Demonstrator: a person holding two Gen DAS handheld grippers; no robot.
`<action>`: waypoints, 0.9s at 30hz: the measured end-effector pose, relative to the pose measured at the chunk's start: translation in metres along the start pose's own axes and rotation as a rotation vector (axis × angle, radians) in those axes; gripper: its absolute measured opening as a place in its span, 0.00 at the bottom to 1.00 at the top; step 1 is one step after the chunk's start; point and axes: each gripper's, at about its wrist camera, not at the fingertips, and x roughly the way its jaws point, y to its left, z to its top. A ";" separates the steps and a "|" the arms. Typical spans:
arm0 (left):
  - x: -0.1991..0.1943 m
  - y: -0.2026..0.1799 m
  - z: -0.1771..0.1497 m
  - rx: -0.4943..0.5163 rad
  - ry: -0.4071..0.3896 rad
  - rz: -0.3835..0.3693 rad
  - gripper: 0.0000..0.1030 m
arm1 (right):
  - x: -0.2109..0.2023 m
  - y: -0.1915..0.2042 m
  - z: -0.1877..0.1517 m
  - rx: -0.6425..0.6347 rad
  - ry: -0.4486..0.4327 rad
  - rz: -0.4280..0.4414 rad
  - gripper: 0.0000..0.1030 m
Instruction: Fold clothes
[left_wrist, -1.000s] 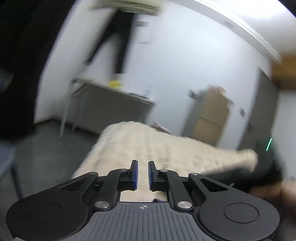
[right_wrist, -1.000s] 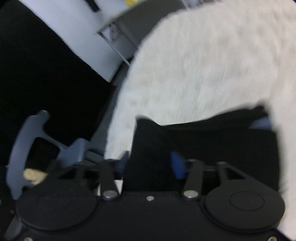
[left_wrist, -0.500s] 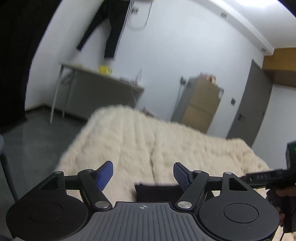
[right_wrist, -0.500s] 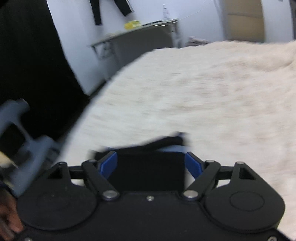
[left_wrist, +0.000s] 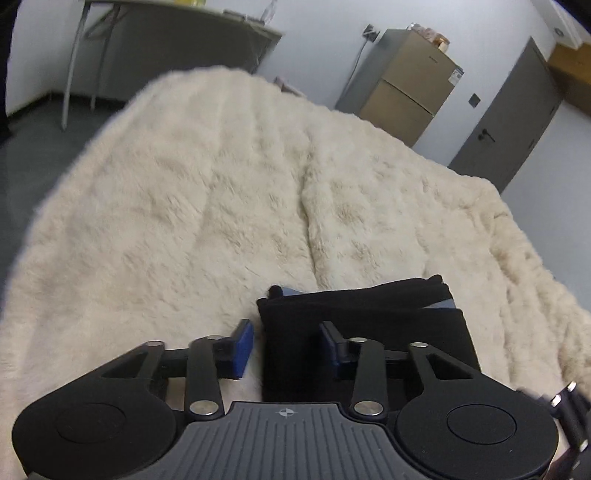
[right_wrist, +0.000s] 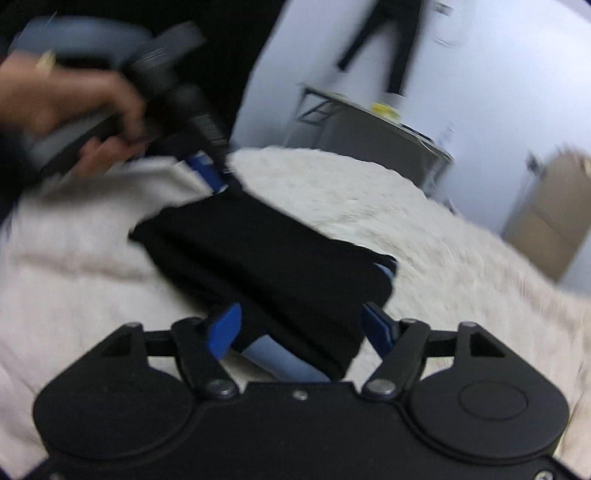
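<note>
Fingers of the left gripper (left_wrist: 283, 345) and right gripper (right_wrist: 301, 330) are spread, released, straddling opposite ends of the folded black garment (left_wrist: 369, 325) low in each frame. It lies flat on a cream shaggy blanket (left_wrist: 221, 192), a pale blue layer peeking out. Beyond, upper frame, stand a grey table (left_wrist: 177, 48), fridge (left_wrist: 402, 81) and door (left_wrist: 513, 110).

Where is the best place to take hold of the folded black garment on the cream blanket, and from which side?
Probably the near short edge of the black garment, approached low from the near side: its stacked layers end there, between the open left claw.
</note>
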 end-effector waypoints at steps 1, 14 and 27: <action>0.001 -0.005 0.001 0.033 -0.009 0.010 0.09 | 0.006 0.001 0.002 -0.015 0.003 0.014 0.39; 0.016 -0.027 0.027 0.197 0.026 0.102 0.10 | 0.009 0.032 0.009 -0.062 0.016 0.145 0.03; 0.015 -0.080 -0.027 0.202 -0.070 0.007 0.38 | 0.012 -0.034 0.008 0.086 -0.054 0.001 0.17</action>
